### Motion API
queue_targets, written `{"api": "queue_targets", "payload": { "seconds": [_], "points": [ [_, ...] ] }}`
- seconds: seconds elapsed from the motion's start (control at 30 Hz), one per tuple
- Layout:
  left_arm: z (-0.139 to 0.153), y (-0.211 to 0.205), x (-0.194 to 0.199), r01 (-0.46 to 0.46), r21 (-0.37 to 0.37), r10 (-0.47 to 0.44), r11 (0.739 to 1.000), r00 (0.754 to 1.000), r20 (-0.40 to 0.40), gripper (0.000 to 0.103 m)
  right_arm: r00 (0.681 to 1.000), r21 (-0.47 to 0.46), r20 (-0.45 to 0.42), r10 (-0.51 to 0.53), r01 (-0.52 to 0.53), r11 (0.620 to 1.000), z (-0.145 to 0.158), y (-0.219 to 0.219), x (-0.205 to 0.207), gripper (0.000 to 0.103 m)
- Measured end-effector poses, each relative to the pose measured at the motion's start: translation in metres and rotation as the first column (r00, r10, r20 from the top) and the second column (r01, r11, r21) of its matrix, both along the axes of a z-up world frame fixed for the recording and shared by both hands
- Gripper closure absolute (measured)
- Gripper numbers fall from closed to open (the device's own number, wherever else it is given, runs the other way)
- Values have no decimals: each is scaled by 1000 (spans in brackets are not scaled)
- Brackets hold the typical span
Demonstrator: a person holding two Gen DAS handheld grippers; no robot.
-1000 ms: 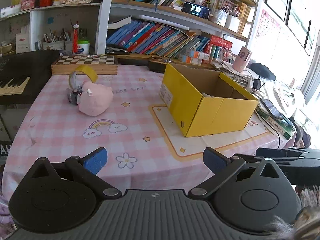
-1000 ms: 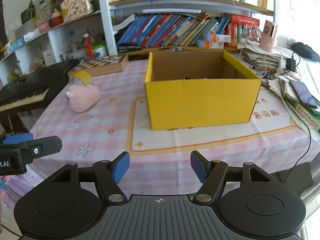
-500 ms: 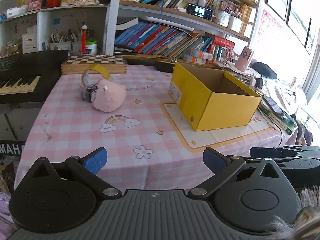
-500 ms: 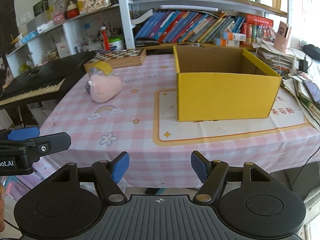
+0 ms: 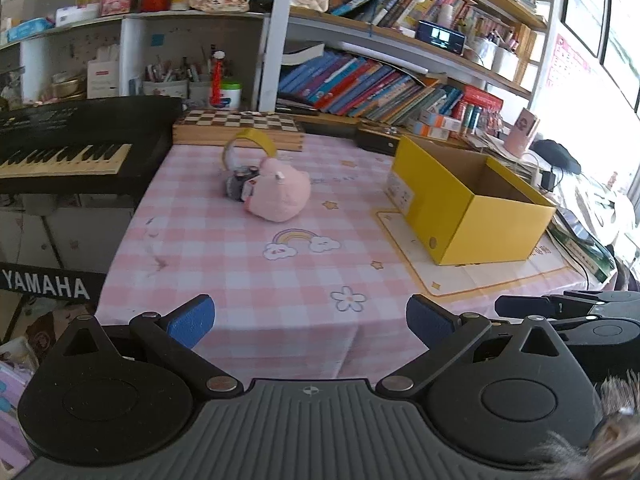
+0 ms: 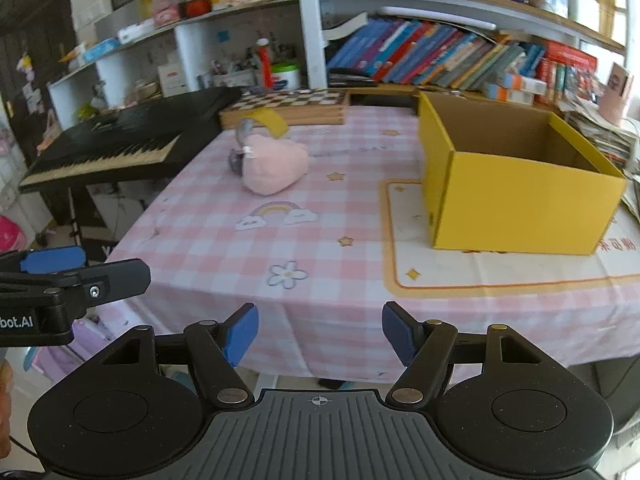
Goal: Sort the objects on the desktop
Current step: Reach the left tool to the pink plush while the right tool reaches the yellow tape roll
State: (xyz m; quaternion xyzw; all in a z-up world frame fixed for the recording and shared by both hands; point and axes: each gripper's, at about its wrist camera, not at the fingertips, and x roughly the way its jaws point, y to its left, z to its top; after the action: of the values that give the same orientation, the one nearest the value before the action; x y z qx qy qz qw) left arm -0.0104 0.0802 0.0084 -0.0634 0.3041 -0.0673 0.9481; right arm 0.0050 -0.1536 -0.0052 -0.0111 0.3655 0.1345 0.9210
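Pulled back from table edge since earlier frames; both grippers off cloth. Left gripper (image 5: 310, 318) and right gripper (image 6: 319, 334): jaws apart, empty. Pink plush (image 5: 279, 192) left of yellow box (image 5: 472, 216), well apart; tape roll (image 5: 249, 145) and small grey item (image 5: 237, 187) touching plush, far side. Left gripper nearer plush.

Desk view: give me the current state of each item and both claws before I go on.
Yellow box: upright, top open, on the table.
Pink plush: lying on the cloth, outside the box.
Tape roll: on edge behind the plush.
Small grey object: against the plush; cannot tell more.
Left claw: open, empty.
Right claw: open, empty.
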Motion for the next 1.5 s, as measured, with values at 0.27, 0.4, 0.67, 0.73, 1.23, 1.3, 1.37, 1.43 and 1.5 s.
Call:
{"api": "queue_targets", "payload": {
  "seconds": [0.27,0.4,0.67,0.73,1.23,1.3,1.37,1.43,1.5],
  "points": [
    [-2,8,3,-14,-2,14,1000,1000,-3,0,999,-8,-5,32,-32,999,-1,12,10,33],
    [-3,11,9,-27,-8,27,1000,1000,-2,0,999,-14,-6,53,-53,998,-2,17,17,33],
    [-5,12,31,-42,-6,42,999,999,-5,0,997,-17,-9,82,-82,996,-5,22,44,33],
    [-6,12,38,-41,-11,41,999,999,-8,0,996,-21,-6,90,-90,996,-4,24,53,33],
    [-11,16,108,-88,-25,87,996,996,-33,0,989,-10,-36,144,-144,990,-11,30,125,33],
    [-11,17,116,-102,-25,101,995,994,-38,0,987,-7,-42,156,-156,988,-12,32,135,33],
    [-10,19,124,-115,-26,114,993,993,-41,0,984,-6,-50,169,-169,986,-13,34,144,33],
    [-10,20,131,-130,-25,129,991,991,-42,0,981,-5,-59,185,-185,983,-15,37,154,33],
    [-10,22,139,-145,-25,144,989,988,-46,0,977,-4,-65,203,-203,979,-16,40,164,33]
  ]
}}
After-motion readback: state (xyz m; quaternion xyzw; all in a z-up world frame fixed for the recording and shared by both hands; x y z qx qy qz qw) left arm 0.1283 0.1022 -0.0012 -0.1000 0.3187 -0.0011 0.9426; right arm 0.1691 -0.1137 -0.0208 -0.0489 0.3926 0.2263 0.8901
